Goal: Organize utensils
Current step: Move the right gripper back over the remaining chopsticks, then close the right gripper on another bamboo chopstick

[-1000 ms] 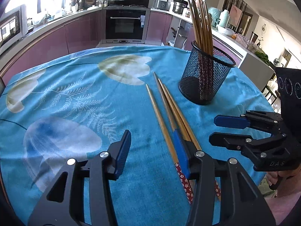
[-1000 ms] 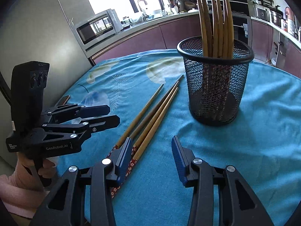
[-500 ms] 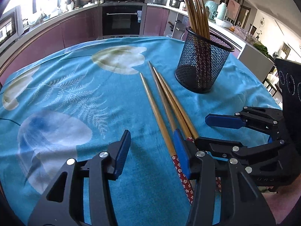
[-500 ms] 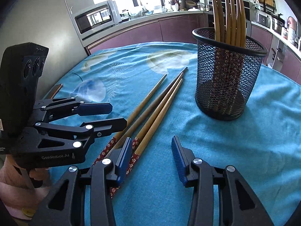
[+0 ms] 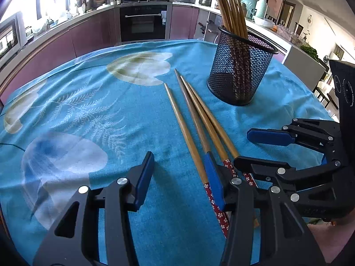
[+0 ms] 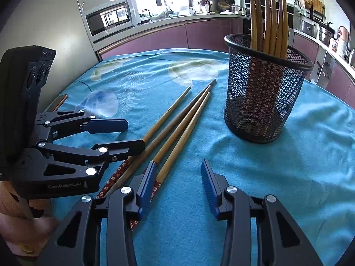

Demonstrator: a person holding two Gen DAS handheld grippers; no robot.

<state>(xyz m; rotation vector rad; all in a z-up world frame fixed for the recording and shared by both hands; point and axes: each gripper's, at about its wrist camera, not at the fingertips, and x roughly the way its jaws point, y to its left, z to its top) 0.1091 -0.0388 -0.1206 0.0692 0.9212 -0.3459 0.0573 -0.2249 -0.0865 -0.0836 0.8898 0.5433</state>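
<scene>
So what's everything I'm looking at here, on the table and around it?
loose chopsticks: four, tan wood with red flowered ends, lying side by side on the cloth, tips toward the holder
mesh holder: one, black wire, upright on the cloth beyond the loose ones
chopsticks in holder: about six, tan, standing tips up
tablecloth: one, turquoise with pale leaf shapes, covering the table
oven: one, black, built into the purple cabinets behind
microwave: one, silver, on the counter
left gripper: black with blue fingers, open, over the flowered ends
right gripper: same make, open, nothing between its fingers
hand: one, holding the left gripper's handle
</scene>
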